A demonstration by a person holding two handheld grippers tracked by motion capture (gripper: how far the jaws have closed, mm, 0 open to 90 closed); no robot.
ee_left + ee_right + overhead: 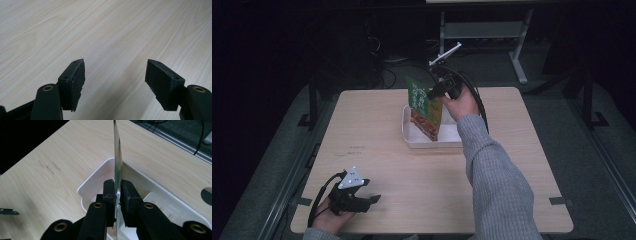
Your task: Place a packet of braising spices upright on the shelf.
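Our left gripper point(371, 199) rests with its jaws spread wide and nothing between them, by the near left corner of the table point(377, 145). Farther off, our right gripper point(117, 190) has its jaws nearly together on the thin edge of a green food packet point(424, 106). We hold the packet tilted over the white tray point(93, 182), which sits toward the table's far edge, right of centre.
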